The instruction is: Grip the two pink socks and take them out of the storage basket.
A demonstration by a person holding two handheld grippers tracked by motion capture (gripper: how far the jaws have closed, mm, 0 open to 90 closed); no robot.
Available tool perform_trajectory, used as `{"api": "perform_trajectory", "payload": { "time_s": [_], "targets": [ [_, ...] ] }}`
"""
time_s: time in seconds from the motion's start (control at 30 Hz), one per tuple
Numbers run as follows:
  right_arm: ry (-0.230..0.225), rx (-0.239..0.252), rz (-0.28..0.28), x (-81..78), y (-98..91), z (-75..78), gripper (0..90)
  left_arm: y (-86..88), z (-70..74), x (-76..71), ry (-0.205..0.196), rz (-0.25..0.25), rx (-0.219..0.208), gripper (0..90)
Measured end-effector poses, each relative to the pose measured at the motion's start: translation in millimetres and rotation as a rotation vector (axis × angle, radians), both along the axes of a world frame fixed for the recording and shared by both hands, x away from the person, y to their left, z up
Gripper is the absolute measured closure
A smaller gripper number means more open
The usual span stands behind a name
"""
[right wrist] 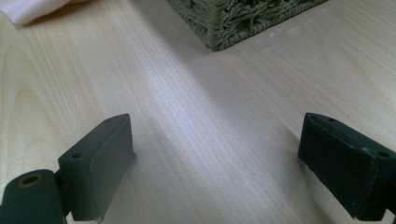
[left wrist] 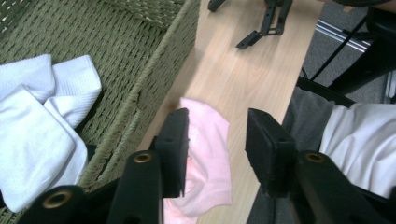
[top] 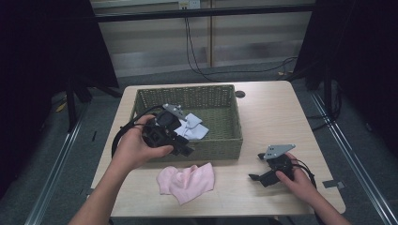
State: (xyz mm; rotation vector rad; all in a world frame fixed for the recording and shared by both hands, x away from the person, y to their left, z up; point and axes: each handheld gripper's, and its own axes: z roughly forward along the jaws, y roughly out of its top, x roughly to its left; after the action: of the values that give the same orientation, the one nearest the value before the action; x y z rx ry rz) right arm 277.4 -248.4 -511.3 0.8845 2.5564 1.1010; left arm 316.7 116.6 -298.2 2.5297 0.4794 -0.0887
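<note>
The wooden table [top: 263,112] carried a green woven basket [top: 220,146], and a white cloth [top: 193,126] lay inside it. A pink cloth [top: 187,182] lay on the table just before the basket. The left gripper [top: 180,140] hovered over the basket's front wall, jaws apart and empty. The right gripper [top: 256,177] rested on the table, jaws wide apart.

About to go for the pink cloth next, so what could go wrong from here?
The left gripper is open above the basket's front wall; dropping straight down could bump that rim. The pink cloth lies crumpled close to the table's near edge, so a shallow pinch might catch one layer or drag it off.
</note>
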Motion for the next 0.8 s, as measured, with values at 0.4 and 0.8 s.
{"api": "perform_trajectory", "payload": {
  "time_s": [0.4, 0.8],
  "targets": [
    [0.0, 0.0, -0.001, 0.1, 0.1, 0.0, 9.6, 23.2, -32.9, 4.0, -0.013, 0.086, 0.005, 46.8],
    [-0.001, -0.001, -0.002, 0.1, 0.1, 0.1, 9.6, 36.6, -60.8, 4.9, -0.02, 0.137, 0.03, 37.7]
  ]
}}
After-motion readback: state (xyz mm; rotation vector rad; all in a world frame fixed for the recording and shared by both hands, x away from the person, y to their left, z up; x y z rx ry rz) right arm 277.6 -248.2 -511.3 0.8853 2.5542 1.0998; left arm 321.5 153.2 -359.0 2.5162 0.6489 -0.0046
